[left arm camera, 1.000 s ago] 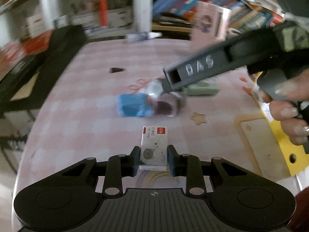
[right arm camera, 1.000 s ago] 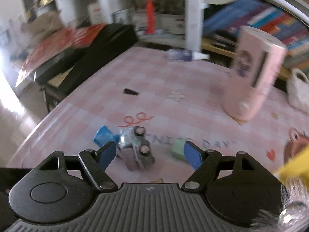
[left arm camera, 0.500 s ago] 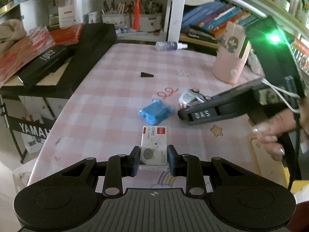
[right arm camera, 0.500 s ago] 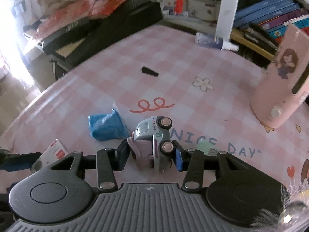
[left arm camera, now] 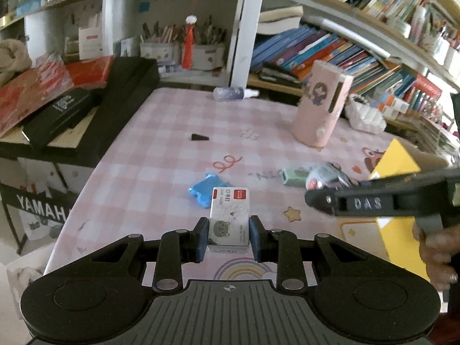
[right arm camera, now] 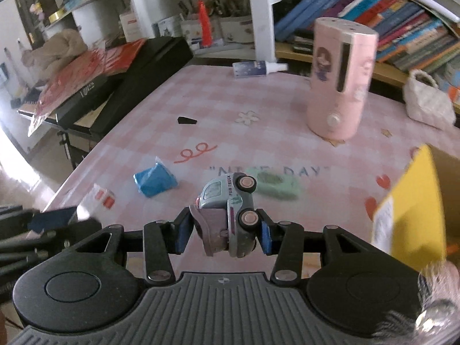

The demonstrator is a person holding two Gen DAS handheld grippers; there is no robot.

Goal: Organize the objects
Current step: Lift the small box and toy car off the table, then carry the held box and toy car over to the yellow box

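Observation:
My left gripper (left arm camera: 228, 237) is shut on a small white box of staples (left arm camera: 229, 218) with a red label and a grey cat face, held above the pink checked tablecloth (left arm camera: 161, 155). My right gripper (right arm camera: 224, 231) is shut on a grey toy car (right arm camera: 230, 210), turned on its side with its wheels to the right. In the left wrist view the right gripper's black body (left arm camera: 373, 202) reaches in from the right with the toy car (left arm camera: 325, 176) at its tip. A blue packet (right arm camera: 155, 181) and a pale green eraser (right arm camera: 276, 185) lie on the cloth.
A yellow cardboard box (right arm camera: 414, 210) stands at the right edge of the table. A pink cylindrical container (right arm camera: 339, 83) stands at the back right, beside a white knitted bag (right arm camera: 428, 103). A small black wedge (right arm camera: 187, 120) and a spray bottle (right arm camera: 256, 69) lie farther back. Black cases (left arm camera: 86, 115) are stacked left.
My right gripper closed on the toy car, lifted it off the cloth and carried it right toward the yellow box. My left gripper rose a little with the staple box still held.

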